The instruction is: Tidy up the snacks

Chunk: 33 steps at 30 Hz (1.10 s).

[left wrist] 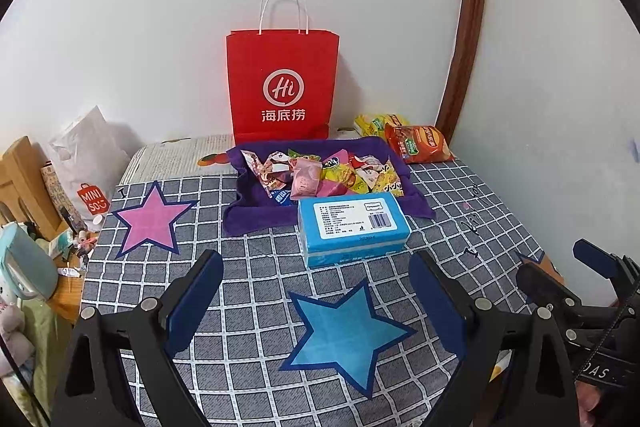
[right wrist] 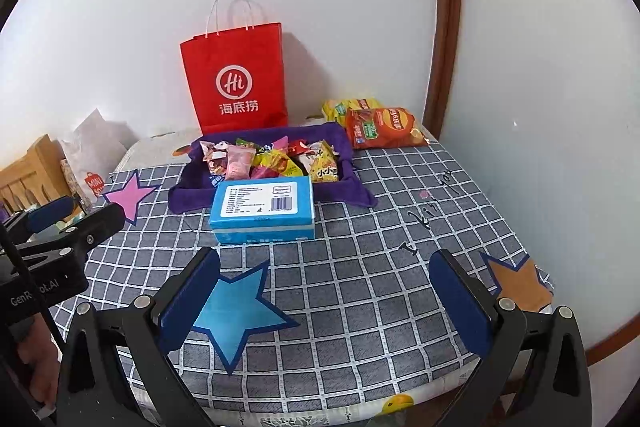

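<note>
Hovering over the checked table cloth (left wrist: 256, 267), the left tongs (left wrist: 316, 311) and right tongs (right wrist: 324, 307) were both spread wide and held nothing. Small bright snack packets (left wrist: 320, 175) filled the purple cloth tray (left wrist: 256, 215) at twelve o'clock. An orange chip bag (right wrist: 382, 129) lay outside it at one o'clock. This fit sorting underway or done.

Both views face the red bag (left wrist: 282, 87), seemingly near.
</note>
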### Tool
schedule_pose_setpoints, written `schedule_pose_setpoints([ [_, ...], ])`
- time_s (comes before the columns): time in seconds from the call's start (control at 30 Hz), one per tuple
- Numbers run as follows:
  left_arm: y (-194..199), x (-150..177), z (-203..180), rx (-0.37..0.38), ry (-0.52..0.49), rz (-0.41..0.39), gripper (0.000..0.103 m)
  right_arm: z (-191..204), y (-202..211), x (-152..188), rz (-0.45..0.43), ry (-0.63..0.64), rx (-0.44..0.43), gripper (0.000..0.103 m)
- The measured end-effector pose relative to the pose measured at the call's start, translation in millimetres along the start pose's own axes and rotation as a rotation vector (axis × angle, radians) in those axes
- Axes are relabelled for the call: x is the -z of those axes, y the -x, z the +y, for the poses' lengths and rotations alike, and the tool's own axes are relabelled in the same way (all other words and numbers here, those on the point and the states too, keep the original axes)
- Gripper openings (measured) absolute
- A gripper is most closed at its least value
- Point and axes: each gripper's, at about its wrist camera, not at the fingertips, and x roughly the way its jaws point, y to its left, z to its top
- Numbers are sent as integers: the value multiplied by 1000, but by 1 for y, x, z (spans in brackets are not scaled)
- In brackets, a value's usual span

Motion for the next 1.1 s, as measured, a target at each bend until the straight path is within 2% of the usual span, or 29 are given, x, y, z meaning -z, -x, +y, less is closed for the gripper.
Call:
schedule_pose_setpoints([
  [1.1, -1, 5, -5, 2, -2, 4, 94, -10, 1, 1, -9, -38, 17, 103],
])
